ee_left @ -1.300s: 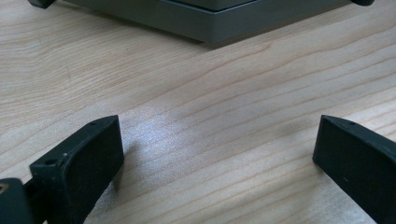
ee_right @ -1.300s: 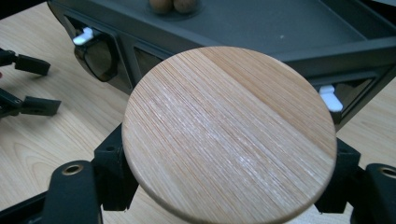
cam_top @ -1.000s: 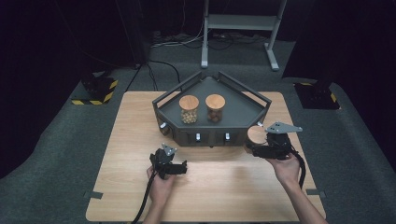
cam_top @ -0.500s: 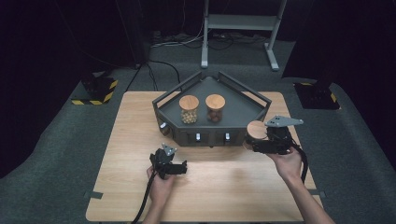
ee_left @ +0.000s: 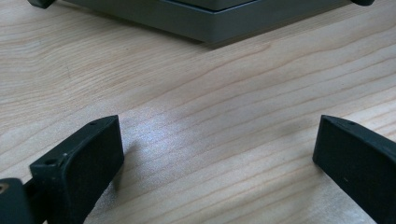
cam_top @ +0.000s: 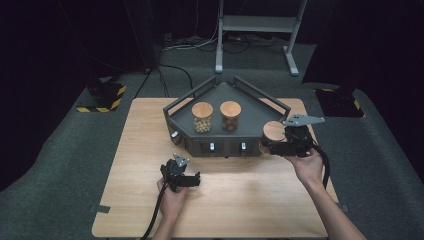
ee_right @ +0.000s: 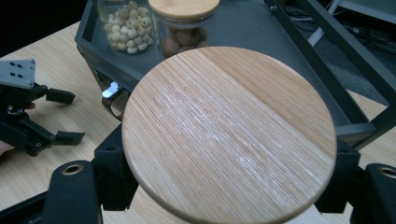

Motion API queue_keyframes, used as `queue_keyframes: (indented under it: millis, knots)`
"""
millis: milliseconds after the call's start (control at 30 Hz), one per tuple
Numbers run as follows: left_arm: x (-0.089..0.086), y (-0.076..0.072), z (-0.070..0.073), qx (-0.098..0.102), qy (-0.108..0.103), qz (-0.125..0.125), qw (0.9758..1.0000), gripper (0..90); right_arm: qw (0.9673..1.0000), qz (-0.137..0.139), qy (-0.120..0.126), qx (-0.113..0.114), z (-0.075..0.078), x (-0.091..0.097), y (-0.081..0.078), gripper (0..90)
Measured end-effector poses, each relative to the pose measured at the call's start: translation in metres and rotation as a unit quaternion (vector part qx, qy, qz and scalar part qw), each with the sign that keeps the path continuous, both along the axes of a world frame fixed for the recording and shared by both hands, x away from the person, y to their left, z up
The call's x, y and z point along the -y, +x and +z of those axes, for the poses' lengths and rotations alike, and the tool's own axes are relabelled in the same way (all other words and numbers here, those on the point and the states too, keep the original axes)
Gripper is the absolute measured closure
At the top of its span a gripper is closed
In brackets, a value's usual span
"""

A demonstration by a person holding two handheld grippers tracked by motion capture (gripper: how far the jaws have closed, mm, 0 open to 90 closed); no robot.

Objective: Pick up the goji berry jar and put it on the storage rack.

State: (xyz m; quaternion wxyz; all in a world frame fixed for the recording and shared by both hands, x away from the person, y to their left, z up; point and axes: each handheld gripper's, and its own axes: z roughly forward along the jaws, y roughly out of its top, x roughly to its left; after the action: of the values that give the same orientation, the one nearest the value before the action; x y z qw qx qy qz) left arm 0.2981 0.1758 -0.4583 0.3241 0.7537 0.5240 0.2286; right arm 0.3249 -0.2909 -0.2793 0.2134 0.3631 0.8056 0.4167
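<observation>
A wooden-lidded jar (cam_top: 273,132) was held clamped in the right tongs (cam_top: 270,145) just above the tabletop (cam_top: 140,130) at the right front corner of the grey tray (cam_top: 260,112), while the left tongs (cam_top: 191,181) were kept wide apart and empty, low over the tabletop near the tray's front.

Table (cam_top: 135,165) – pale wood, fine grain lines. Tray (cam_top: 252,107) – dark grey, far centre. Jar lids – light bamboo, striped grain; the held lid (ee_right: 229,133) two-toned. Left jar (cam_top: 202,117): cream beads; right jar (cam_top: 230,116): brown ones. Grippers black. Floor markers (cam_top: 102,97) yellow-black striped.
</observation>
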Motion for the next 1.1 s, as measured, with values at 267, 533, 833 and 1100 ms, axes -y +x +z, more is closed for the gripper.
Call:
queue_keyframes:
  millis: [267,533,833,1100]
  knots:
    - [0.0,0.0,0.0,0.0,0.0,0.0,1.0,1.8,1.0,-0.003,-0.002,-0.006,0.009,-0.005,0.011,25.7]
    - [0.0,0.0,0.0,0.0,0.0,0.0,1.0,1.8,0.9999,-0.01,-0.005,-0.003,0.02,-0.015,0.023,25.7]
    - [0.0,0.0,0.0,0.0,0.0,0.0,1.0,1.8,0.9997,-0.017,-0.018,0.006,0.028,-0.031,0.034,25.7]
    - [0.0,0.0,0.0,0.0,0.0,0.0,1.0,1.9,0.9993,-0.031,-0.019,0.004,0.029,-0.038,0.044,25.7]
